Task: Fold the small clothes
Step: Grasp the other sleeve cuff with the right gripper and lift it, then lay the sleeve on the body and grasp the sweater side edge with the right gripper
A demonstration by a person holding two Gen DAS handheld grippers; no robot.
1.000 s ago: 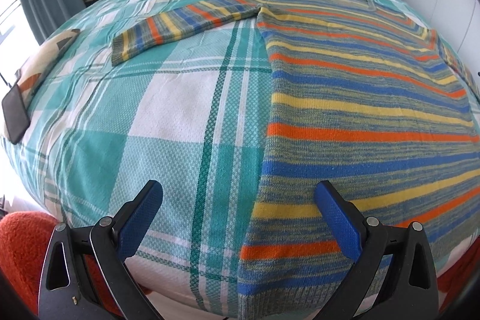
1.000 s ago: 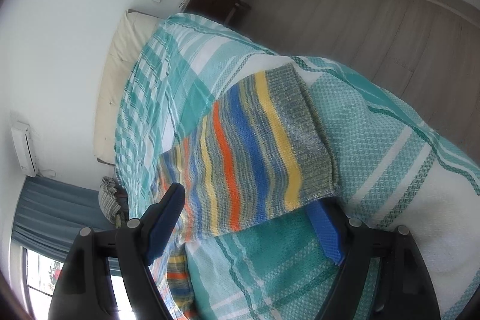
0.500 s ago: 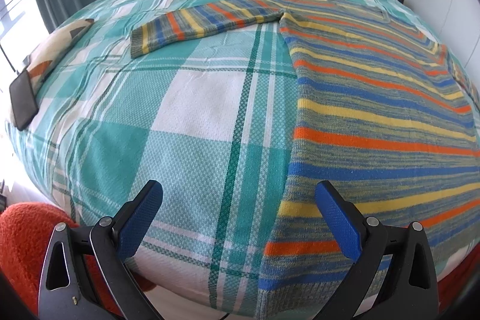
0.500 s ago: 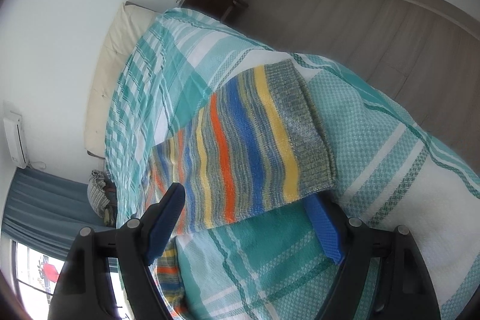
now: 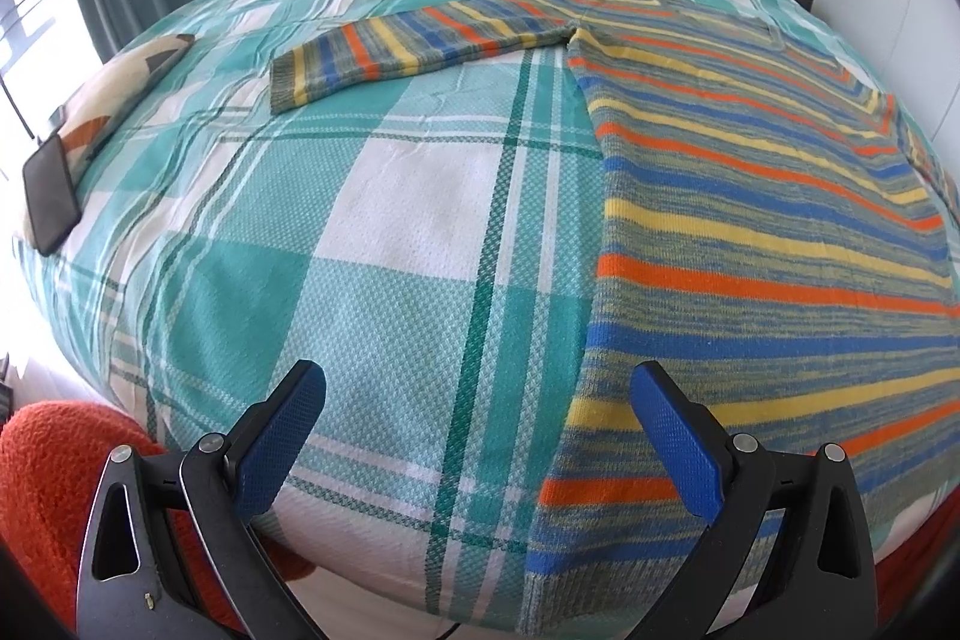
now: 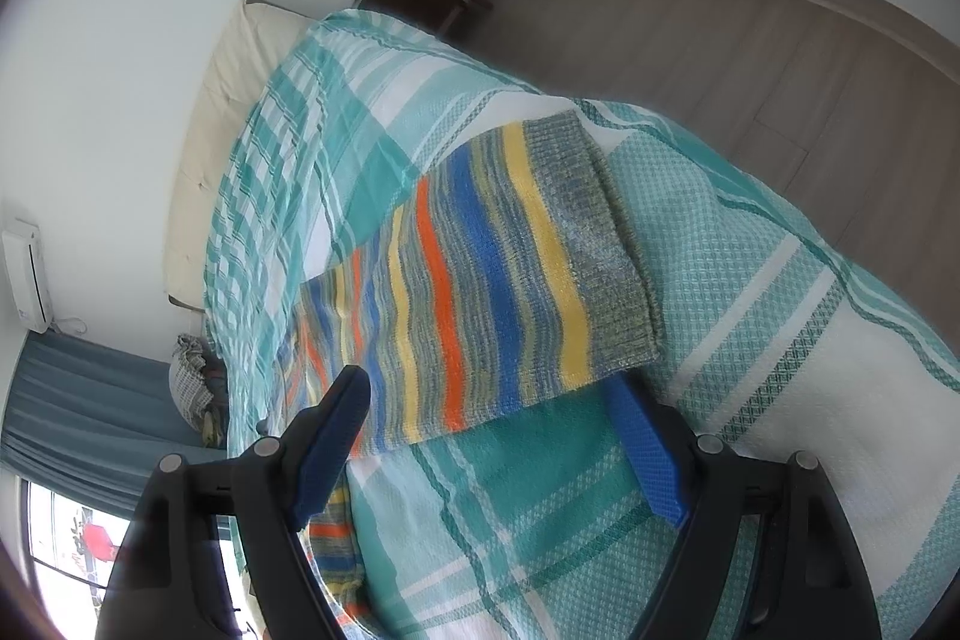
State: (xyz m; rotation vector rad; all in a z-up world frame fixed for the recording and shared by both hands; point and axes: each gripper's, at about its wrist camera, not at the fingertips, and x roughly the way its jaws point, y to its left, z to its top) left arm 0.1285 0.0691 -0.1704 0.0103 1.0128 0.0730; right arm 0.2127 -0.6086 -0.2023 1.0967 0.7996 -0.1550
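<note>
My right gripper (image 6: 486,436) has its fingers wide and holding nothing, straddling the sleeve cuff (image 6: 600,256) of the striped sweater (image 5: 768,232), whose near edge lies just at the right finger (image 6: 645,451); my left gripper (image 5: 480,436) is also wide and empty, hovering off the sweater's hem side edge. The sweater lies flat on the bed (image 5: 384,244), body running from hem toward the headboard, sleeves out sideways. Right hand looks nearer a grab; I'd take the cuff and fold inward along the sleeve's long axis.
</note>
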